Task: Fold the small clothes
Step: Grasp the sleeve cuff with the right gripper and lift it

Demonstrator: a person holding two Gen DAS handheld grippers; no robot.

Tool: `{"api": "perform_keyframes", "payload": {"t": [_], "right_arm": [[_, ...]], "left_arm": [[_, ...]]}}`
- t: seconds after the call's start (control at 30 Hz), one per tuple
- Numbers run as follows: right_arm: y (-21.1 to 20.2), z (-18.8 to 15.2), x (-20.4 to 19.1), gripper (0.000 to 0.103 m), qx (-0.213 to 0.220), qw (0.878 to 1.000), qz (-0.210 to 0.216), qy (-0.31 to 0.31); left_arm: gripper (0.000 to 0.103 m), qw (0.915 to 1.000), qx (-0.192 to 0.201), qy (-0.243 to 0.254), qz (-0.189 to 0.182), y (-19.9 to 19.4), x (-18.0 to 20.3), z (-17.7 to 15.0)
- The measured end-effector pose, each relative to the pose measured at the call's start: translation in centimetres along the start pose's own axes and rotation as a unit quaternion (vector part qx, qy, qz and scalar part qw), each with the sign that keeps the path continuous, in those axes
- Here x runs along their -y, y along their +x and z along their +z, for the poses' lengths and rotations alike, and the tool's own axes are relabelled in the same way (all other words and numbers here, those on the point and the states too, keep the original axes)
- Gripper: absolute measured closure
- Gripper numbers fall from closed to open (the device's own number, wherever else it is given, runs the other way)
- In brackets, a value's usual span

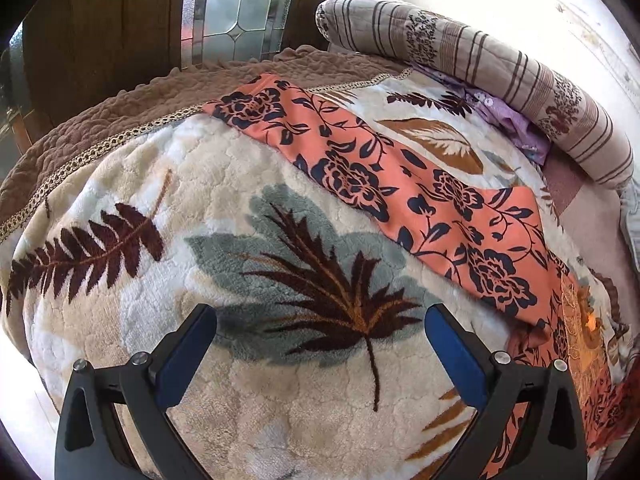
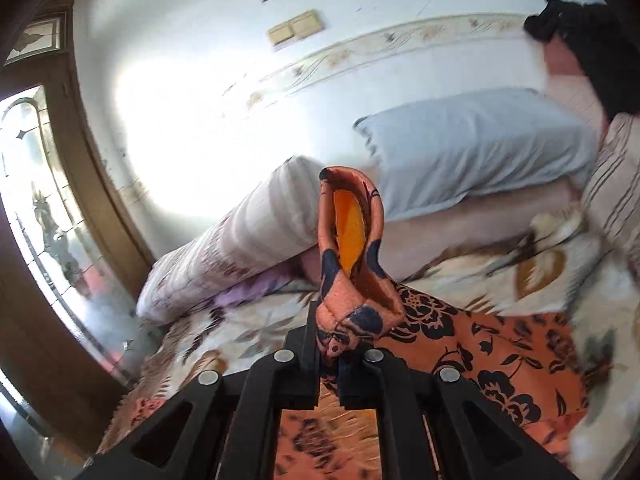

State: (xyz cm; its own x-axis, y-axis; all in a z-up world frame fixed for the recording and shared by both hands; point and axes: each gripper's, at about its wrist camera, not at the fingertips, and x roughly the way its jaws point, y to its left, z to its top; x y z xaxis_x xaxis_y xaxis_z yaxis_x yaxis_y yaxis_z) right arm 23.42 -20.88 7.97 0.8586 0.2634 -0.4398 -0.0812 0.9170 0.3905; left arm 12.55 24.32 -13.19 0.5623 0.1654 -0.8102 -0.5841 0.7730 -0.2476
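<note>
An orange garment with dark blue flowers [image 1: 420, 196] lies stretched diagonally across the leaf-patterned blanket [image 1: 200, 208] on the bed. My left gripper [image 1: 320, 332] is open and empty, hovering over the blanket's grey leaf, left of the garment. My right gripper [image 2: 330, 354] is shut on a bunched fold of the orange garment [image 2: 352, 248], which stands up above the fingers; the rest of the garment [image 2: 500, 356] trails down to the right on the blanket.
A striped rolled quilt [image 1: 500, 72] and purple cloth [image 1: 516, 124] lie at the bed's far side. A light blue pillow [image 2: 480, 152] leans on the white wall. A wooden door with glass panes [image 1: 240, 4] stands beyond the bed.
</note>
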Motion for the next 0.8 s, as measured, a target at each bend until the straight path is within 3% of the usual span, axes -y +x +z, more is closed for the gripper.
{"api": "perform_keyframes", "payload": {"t": [0.03, 0.07, 0.1, 0.13, 0.2, 0.23, 0.3, 0.47, 0.57, 0.6, 0.63, 0.67, 0.7, 0.8], "right_arm": [[2.1, -2.0, -1.3, 0.091, -0.025, 0.999, 0.023, 0.002], [4.3, -4.6, -2.0, 0.069, -0.056, 0.998, 0.039, 0.014], [6.5, -7.1, -2.2, 0.044, -0.094, 0.995, 0.035, 0.018], [9.0, -9.7, -2.1, 0.004, -0.146, 0.989, 0.026, 0.014], [11.9, -14.6, -0.4, 0.005, -0.227, 0.974, 0.001, 0.017], [12.1, -15.9, 0.7, 0.005, -0.243, 0.969, 0.003, 0.029], [10.3, -16.4, 2.8, 0.005, -0.234, 0.971, 0.006, 0.053], [7.2, -9.3, 8.0, 0.005, -0.160, 0.983, -0.014, 0.089], [7.0, -8.5, 12.4, 0.004, -0.134, 0.983, -0.034, 0.124], [8.0, -9.2, 14.1, 0.002, -0.150, 0.979, -0.052, 0.127], [10.0, -11.1, 16.3, 0.004, -0.205, 0.965, -0.087, 0.141], [10.3, -12.3, 17.9, 0.011, -0.223, 0.958, -0.086, 0.159], [8.8, -11.9, 17.3, 0.012, -0.187, 0.970, -0.073, 0.135], [4.8, -10.6, 14.2, 0.011, -0.136, 0.987, -0.056, 0.071]], "left_arm": [[0.000, 1.0000, -0.001, -0.002, 0.000, 0.0, -0.2, 0.1], [0.000, 1.0000, -0.002, -0.003, -0.001, 0.1, -0.4, 0.2], [0.000, 1.0000, -0.004, -0.004, -0.001, 0.1, -0.5, 0.2], [0.000, 1.0000, -0.006, -0.004, -0.001, 0.2, -0.6, 0.3], [0.000, 1.0000, -0.008, -0.002, -0.002, 0.2, -0.7, 0.2], [0.000, 1.0000, -0.007, -0.001, -0.002, 0.1, -0.8, 0.3], [0.000, 1.0000, -0.004, -0.003, -0.002, 0.0, -0.9, 0.3], [0.000, 0.9999, -0.005, 0.011, -0.003, 0.1, 0.1, -0.1], [0.000, 0.9998, -0.005, 0.021, 0.001, 0.3, 0.6, -0.3], [0.000, 0.9998, -0.007, 0.021, 0.001, 0.4, 0.6, -0.3], [0.000, 0.9997, -0.010, 0.021, 0.001, 0.5, 0.6, -0.3], [0.000, 0.9997, -0.013, 0.021, 0.000, 0.6, 0.5, -0.3], [0.000, 0.9997, -0.013, 0.022, -0.004, 0.5, 0.3, -0.3], [0.000, 0.9991, -0.005, -0.007, -0.041, -0.5, -1.0, 0.9]]}}
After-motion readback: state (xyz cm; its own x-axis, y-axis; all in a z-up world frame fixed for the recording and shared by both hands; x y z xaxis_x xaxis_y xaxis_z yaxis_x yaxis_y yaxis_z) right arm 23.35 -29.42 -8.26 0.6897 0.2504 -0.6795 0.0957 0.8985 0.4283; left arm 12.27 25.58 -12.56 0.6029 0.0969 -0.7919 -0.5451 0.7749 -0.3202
